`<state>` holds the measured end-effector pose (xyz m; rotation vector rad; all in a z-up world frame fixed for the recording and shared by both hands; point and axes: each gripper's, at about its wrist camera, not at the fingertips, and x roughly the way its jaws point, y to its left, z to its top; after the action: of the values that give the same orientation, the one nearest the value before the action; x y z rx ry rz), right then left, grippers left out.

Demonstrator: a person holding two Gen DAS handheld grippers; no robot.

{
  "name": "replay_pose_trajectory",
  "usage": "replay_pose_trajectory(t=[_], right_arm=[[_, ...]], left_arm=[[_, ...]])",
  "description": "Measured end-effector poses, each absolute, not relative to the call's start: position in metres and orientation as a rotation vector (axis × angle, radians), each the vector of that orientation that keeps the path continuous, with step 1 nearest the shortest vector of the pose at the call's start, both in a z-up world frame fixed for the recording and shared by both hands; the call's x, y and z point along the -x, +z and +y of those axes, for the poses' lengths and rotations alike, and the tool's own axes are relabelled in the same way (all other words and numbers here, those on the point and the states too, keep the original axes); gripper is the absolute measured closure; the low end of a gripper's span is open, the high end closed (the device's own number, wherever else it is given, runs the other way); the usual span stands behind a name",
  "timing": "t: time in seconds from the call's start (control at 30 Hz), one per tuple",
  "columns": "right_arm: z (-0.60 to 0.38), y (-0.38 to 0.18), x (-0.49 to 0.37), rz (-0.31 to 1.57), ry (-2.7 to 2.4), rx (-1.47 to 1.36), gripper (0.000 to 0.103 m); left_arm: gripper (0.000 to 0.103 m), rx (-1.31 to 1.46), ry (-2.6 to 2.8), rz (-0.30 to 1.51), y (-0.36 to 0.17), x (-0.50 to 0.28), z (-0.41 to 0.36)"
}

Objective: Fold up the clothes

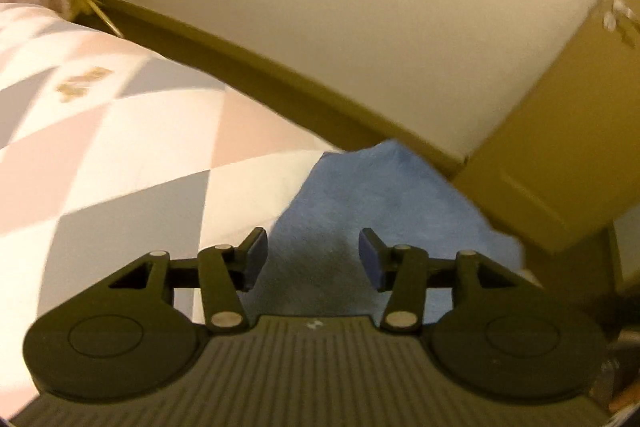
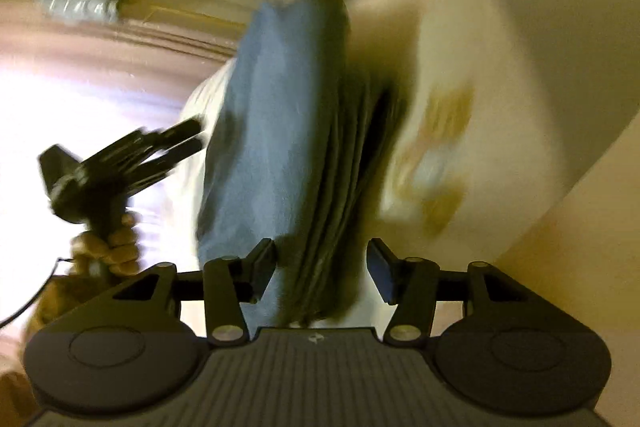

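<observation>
left gripper: fingers spread, pinching nothing; the blue garment lies under and beyond the gap, and neither pad presses on it.
right gripper: fingers spread too; the folded edges of the garment run between them, but the pads do not appear to clamp the cloth.
garment: blue, bunched into a long bundle on the bed, its stacked layers showing along the right side in the right wrist view; its far end reaches the bed's far edge.
other hand: in the right wrist view the left gripper hangs to the left of the garment, a hand wrapped around its handle; much is blurred.
step in hand, as i judge it: both tools stand free of the garment, likely between grasps. to do it well, pick two corners of one edge, bite only the top layers, and lay them flat without dragging the stack.
surface: bed cover with pink, grey and white diamonds around the garment.
room: beyond the garment, a dark skirting board, a pale wall, a wooden cabinet to its right.
</observation>
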<state>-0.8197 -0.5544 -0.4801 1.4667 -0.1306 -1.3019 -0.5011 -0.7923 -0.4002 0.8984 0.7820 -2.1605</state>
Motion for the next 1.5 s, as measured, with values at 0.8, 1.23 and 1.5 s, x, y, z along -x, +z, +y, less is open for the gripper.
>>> replay_pose_trajectory(t=[0.8,1.23,1.5], right_arm=[[-0.628,-0.490,0.805,0.599,-1.147,-0.410,0.063],[-0.606,-0.489,0.787,0.669,-1.106,-0.302,0.061],[-0.617,-0.501,0.795,0.654,-1.076,-0.308,0.055]], left_arm=[[0.069,-0.764,-1.893,0.429,-0.477,0.568,-0.537],[0.062,-0.728,-1.762,0.504,-0.506,0.578,-0.527],[0.069,-0.791,-1.765,0.536,-0.506,0.590,-0.532]])
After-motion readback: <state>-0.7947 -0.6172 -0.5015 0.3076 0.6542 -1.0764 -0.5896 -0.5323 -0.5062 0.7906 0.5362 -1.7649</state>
